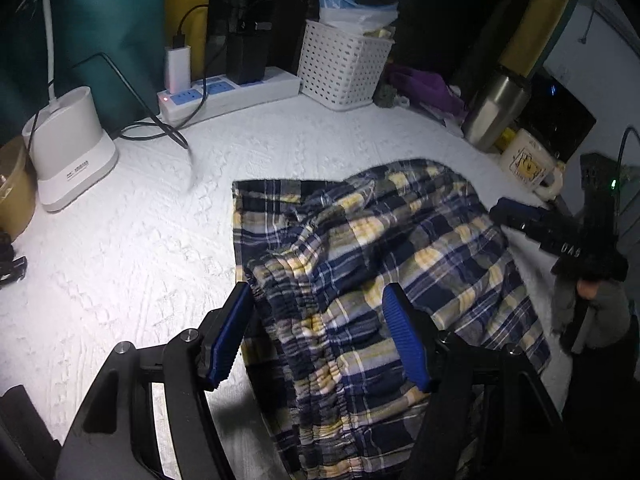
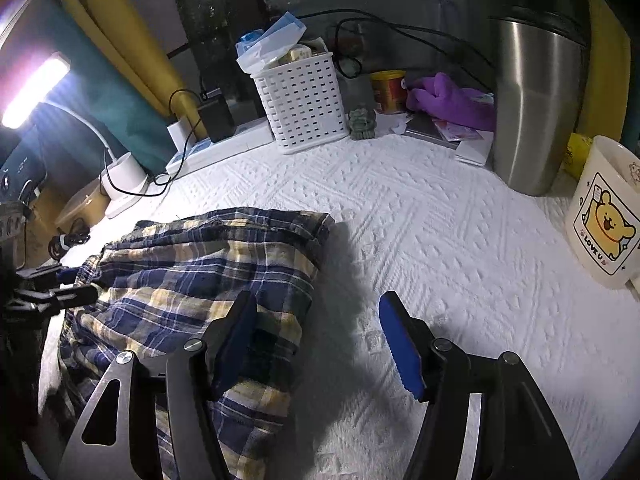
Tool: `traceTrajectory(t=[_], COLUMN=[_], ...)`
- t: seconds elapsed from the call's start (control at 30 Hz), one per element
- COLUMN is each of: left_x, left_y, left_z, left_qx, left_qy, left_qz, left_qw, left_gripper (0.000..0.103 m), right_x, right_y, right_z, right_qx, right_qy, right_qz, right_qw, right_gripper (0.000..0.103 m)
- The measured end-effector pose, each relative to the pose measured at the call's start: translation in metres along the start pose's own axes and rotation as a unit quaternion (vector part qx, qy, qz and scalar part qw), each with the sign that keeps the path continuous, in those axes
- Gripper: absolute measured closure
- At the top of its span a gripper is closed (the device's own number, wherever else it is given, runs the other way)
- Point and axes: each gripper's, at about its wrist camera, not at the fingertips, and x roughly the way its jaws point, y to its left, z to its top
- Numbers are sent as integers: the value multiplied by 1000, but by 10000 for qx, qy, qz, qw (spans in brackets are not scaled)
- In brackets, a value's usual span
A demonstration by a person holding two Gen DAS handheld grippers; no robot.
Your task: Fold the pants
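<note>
Left gripper (image 1: 318, 336) spread wide, we hover right over the gathered waistband of the plaid pants (image 1: 360, 248), legs running away ahead; our right gripper (image 2: 318, 340), also spread, straddles their right edge, cloth lying leftward.

navy-yellow plaid pants (image 1: 360, 248), white basket (image 1: 344, 68)

left claw (image 1: 318, 336) spread wide, right claw (image 2: 318, 338) spread wide
</note>
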Motion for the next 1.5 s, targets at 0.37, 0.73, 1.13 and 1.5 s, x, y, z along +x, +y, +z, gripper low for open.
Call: traceTrajectory(t=[0.37,0.73,1.13,1.5], left_x=[26,27,27,11], left_y=[-3,-6,-13,-36], left_z=[-7,-10,-10,-13], left_qx=[399,495,344,693], left_qy=[173,24,-354,-629], left_qz=[183,223,113,-54], left_qw=[9989,9985,9987,9956], left_gripper=[18,16,59,79], right_x=[-11,3,41,29], right_y=[0,-1,28,52], right_z=[-6,-11,7,5], right_qx=[37,189,-285,-728], right_qy=[0,122,445,296], right_qz=[48,475,1072,896], right_qw=[10000,9986,9928,9929], right_gripper=[31,15,19,84])
